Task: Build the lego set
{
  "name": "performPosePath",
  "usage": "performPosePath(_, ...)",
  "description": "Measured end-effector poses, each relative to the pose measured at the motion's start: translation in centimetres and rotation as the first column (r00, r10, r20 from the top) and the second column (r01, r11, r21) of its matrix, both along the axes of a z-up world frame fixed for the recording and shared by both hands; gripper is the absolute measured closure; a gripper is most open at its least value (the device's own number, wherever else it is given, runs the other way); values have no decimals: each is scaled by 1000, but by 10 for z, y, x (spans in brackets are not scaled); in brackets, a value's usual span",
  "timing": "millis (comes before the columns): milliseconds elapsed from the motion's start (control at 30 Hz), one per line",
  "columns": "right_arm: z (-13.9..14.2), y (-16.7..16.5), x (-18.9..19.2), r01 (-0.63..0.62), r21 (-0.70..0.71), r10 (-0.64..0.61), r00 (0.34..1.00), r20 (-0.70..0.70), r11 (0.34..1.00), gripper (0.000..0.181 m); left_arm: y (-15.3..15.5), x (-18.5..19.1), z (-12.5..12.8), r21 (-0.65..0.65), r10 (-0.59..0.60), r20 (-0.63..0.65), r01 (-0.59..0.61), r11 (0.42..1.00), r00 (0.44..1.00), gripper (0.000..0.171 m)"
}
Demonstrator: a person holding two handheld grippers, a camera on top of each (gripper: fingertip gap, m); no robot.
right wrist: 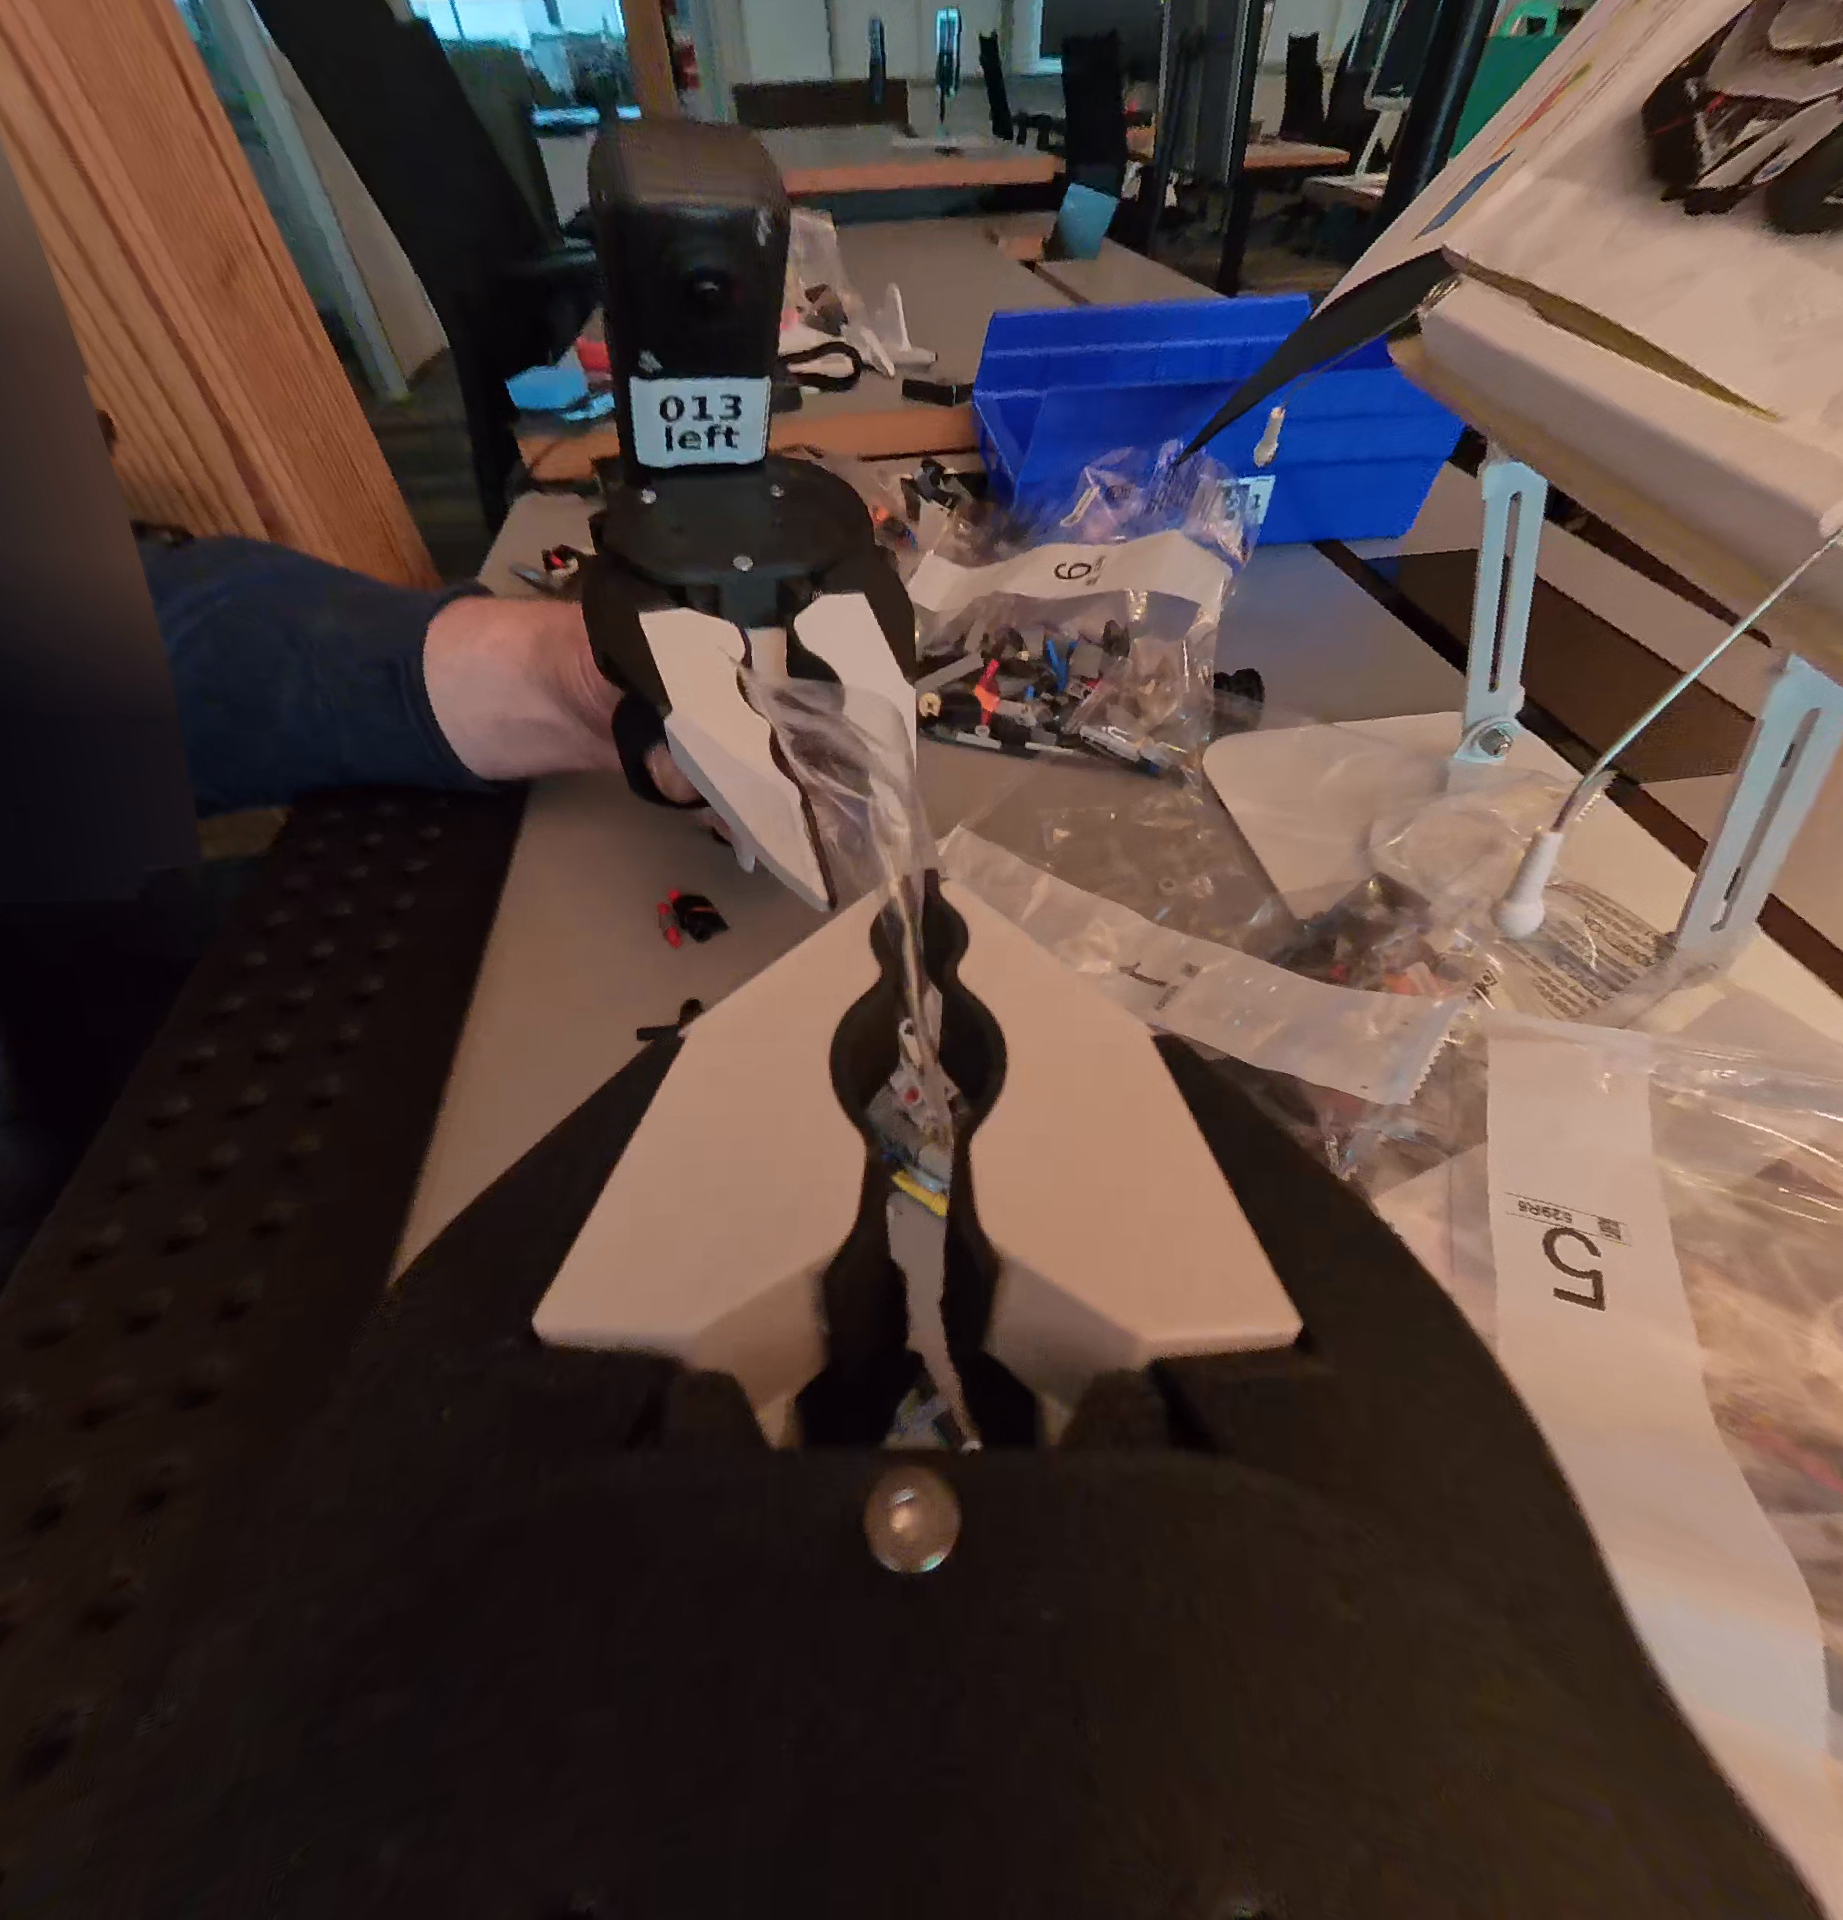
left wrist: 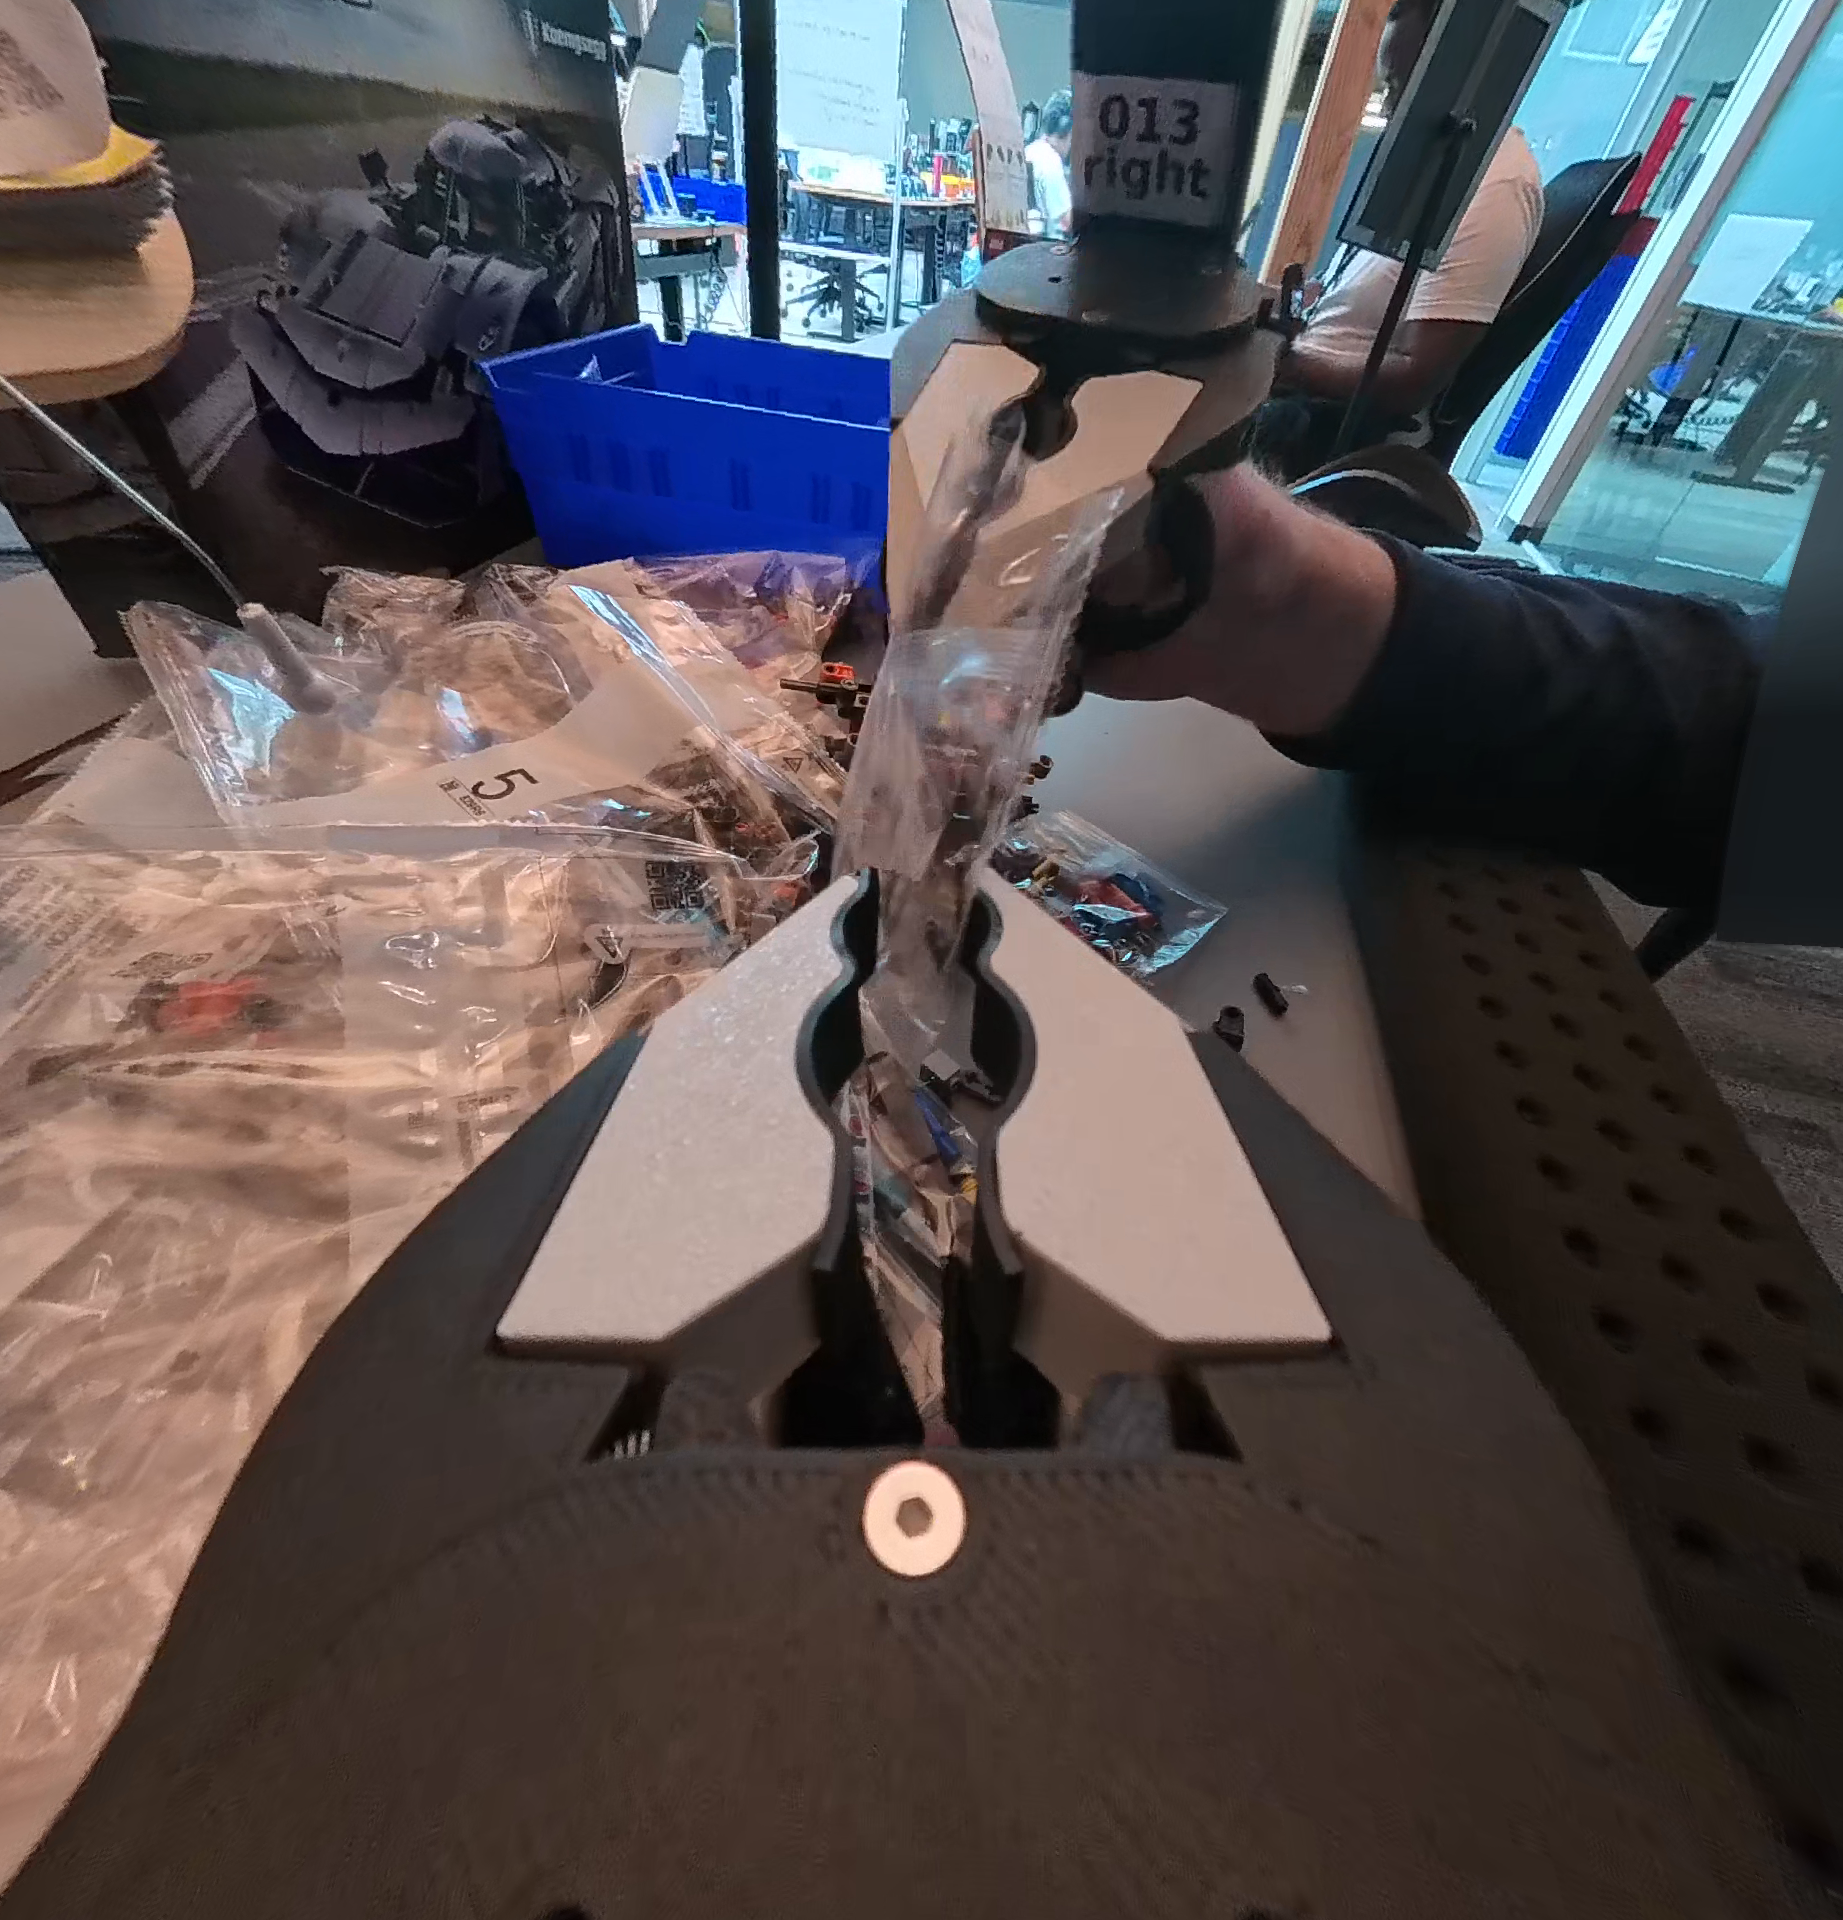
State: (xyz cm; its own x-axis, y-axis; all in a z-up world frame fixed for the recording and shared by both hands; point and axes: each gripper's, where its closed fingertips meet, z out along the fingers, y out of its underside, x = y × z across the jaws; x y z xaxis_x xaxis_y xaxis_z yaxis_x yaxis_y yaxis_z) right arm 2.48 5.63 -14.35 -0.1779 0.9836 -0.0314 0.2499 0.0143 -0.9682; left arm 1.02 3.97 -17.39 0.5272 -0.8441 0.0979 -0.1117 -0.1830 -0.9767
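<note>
We see a small clear plastic bag (left wrist: 953, 727) of Lego pieces held taut between the two tools, above the near edge of the grey table (left wrist: 1208, 769). The left gripper (left wrist: 917, 883) has its jaws pressed together on one end of the film; the right gripper (right wrist: 922, 894) has its jaws pressed together on the other end. In the right wrist view the left tool appears farther off, a hand (right wrist: 522, 686) around its handle, with the film running from it toward the camera.

We judge the bag light, limp and slippery: thin film that creases and can slide out from smooth white pads unless it is pinched flat. The loose parts, visible between the fingers (left wrist: 709, 1122), are small, hard and easily scattered. The best hold, in our view, is on empty film near a seam, clear of the pieces, with opposing grips kept close together so a pull tears rather than stretches.

Larger numbered bags (right wrist: 1582, 1226) lie on the right of the table; a blue bin (right wrist: 1187, 405) stands at the far side. A few loose dark pieces (right wrist: 693, 917) rest on the table nearby.
</note>
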Motion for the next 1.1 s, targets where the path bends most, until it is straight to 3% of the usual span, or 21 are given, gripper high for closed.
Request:
performPosePath(267, 4, -2, 0, -18, -55, 17, 999, -31, 998, 181, 1, -3, 4, 12, 9, 19, -9, 1000, 1000, 171)
performPosePath(1100, 10, -4, 2, -25, -43, 23, 999, -46, 999, 181, 7, -9, -1, -28, 40, 18, -40, 999, 999, 171)
